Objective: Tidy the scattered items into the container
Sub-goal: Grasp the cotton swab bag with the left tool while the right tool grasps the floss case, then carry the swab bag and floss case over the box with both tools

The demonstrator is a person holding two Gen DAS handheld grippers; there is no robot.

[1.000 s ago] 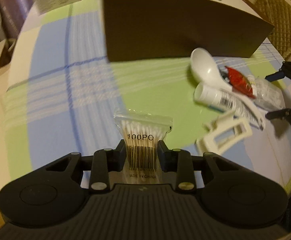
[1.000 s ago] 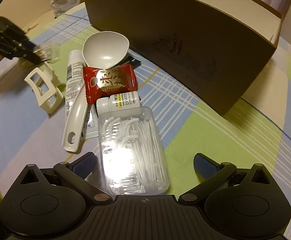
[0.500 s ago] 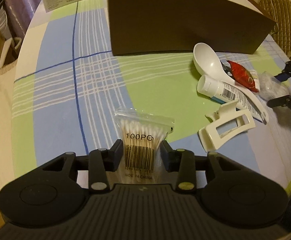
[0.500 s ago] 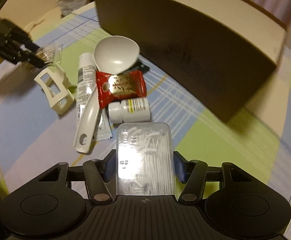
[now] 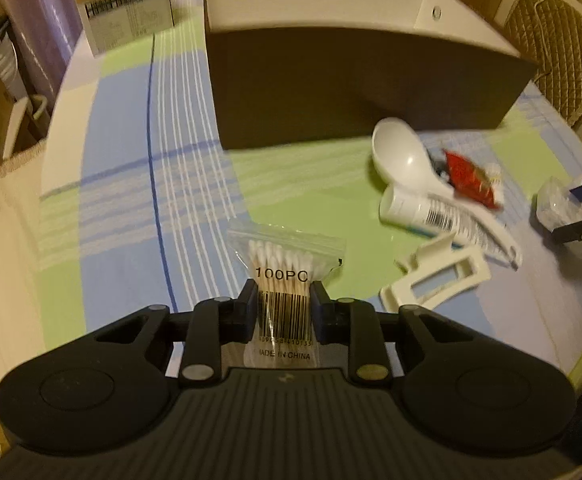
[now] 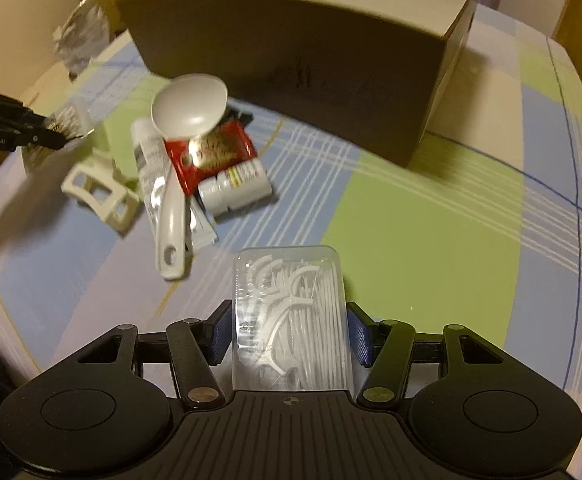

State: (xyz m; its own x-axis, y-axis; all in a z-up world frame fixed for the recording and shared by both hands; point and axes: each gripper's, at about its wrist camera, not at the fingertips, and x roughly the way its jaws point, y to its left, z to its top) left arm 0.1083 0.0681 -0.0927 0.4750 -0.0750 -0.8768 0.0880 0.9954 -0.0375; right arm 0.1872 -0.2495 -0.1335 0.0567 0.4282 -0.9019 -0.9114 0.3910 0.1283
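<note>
Your left gripper [image 5: 283, 308] is closed on the bag of cotton swabs [image 5: 285, 276], its fingers pressing both sides of the barcode, the bag held upright above the checked cloth of the counter [image 5: 131, 208]. Your right gripper [image 6: 289, 332] is clamped on the clear box of floss picks [image 6: 291, 316], blue pads against its long sides. Ahead of both stands the brown cardboard box [image 5: 351, 80], open at the top. Between the grippers and the box lies a small heap: a white spoon [image 6: 179, 140] resting across a white tube [image 6: 149, 164] and a red snack packet [image 6: 211, 152], with a small white pill bottle [image 6: 235, 190] on its side just beside the packet. A cream hair claw clip [image 6: 99, 192] lies near the tube, apart from the heap.
</note>
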